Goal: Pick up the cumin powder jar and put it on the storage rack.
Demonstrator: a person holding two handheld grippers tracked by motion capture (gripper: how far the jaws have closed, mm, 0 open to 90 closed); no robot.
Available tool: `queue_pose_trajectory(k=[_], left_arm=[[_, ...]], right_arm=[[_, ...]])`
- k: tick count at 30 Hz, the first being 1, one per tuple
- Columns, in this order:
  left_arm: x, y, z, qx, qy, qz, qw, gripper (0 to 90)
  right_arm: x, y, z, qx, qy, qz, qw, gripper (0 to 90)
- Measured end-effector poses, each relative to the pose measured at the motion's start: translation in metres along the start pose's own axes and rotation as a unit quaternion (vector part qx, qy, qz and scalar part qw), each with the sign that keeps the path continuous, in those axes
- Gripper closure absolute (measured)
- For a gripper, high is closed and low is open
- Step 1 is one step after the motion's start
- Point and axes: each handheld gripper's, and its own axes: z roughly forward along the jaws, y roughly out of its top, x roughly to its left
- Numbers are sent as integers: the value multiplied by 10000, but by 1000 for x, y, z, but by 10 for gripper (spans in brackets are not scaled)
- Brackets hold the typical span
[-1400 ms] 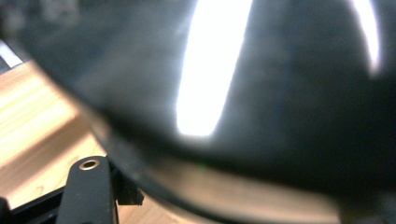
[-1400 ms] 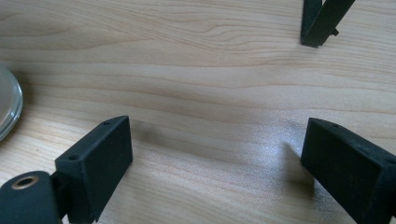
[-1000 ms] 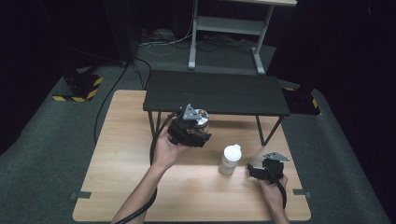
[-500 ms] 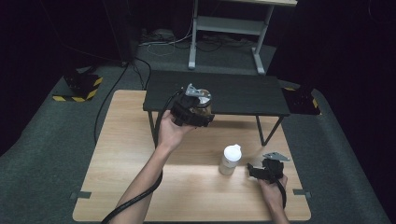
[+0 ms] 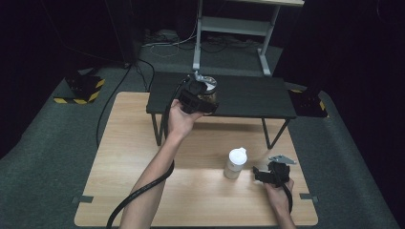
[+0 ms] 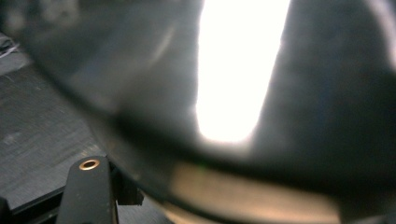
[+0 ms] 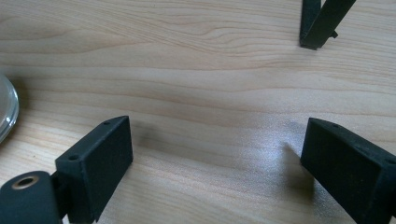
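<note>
Right gripper: rests low on the wooden counter, jaws released and empty, waiting.
White bottle: upright just beside it.
Left gripper: jaws clenched around a glass jar, carried above the black shelf, likely for setting down.

Blurred dark glass jar against claw

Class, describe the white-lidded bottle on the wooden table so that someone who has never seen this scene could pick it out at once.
Start at the light wooden table and move to its near right part, in front of the low black shelf. There a small pale bottle stands upright, just left of the right gripper. Its white cap marks it out: everything nearby is black.
</note>
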Motion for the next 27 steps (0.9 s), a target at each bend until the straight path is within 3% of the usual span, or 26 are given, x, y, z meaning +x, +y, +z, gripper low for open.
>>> queue_pose_trajectory(k=[12,24,27], left_arm=[[-1,15,24,263,476,52,9985,319],[4,16,35,327,659,-23,9973,319],[7,13,37,315,616,-87,9976,319]], right_arm=[[0,0,0,-2,5,-1,10000,83],[0,0,0,0,3,0,10000,83],[0,0,0,0,2,1,10000,83]])
